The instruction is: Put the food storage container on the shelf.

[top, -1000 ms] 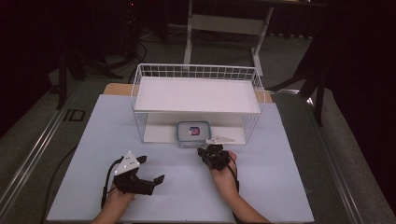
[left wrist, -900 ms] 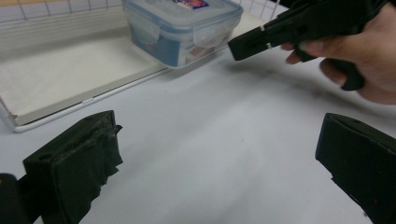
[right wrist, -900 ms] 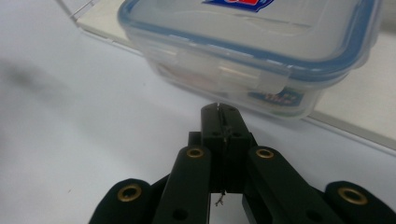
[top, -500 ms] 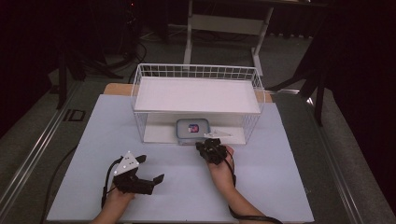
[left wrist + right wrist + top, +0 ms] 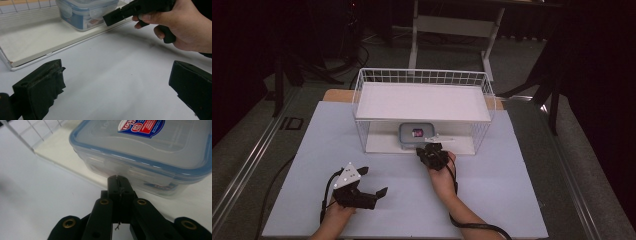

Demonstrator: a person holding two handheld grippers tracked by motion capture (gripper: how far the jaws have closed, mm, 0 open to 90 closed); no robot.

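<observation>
A clear plastic container (image 5: 414, 134) with a blue-rimmed lid and a red and blue label sits on the lower board of a white wire rack (image 5: 362, 107). My right gripper (image 5: 430, 151) is shut with nothing in it. Its tip (image 5: 117, 180) is just in front of the near side wall of the container (image 5: 150, 152); I cannot tell whether they touch. My left gripper (image 5: 374, 181) rests low over the mat at the front left, jaws wide open and empty (image 5: 116, 85). The left gripper view looks toward the container (image 5: 82, 12) and the right gripper (image 5: 113, 17).
The rack has a flat white upper shelf (image 5: 422, 100) over the container. Its white base board (image 5: 30, 42) ends at a low edge on the pale mat (image 5: 492, 190). Dark floor and stand legs surround the table.
My right gripper has moved forward along the mat to the container under the rack. The left gripper has stayed where it was, still open.
</observation>
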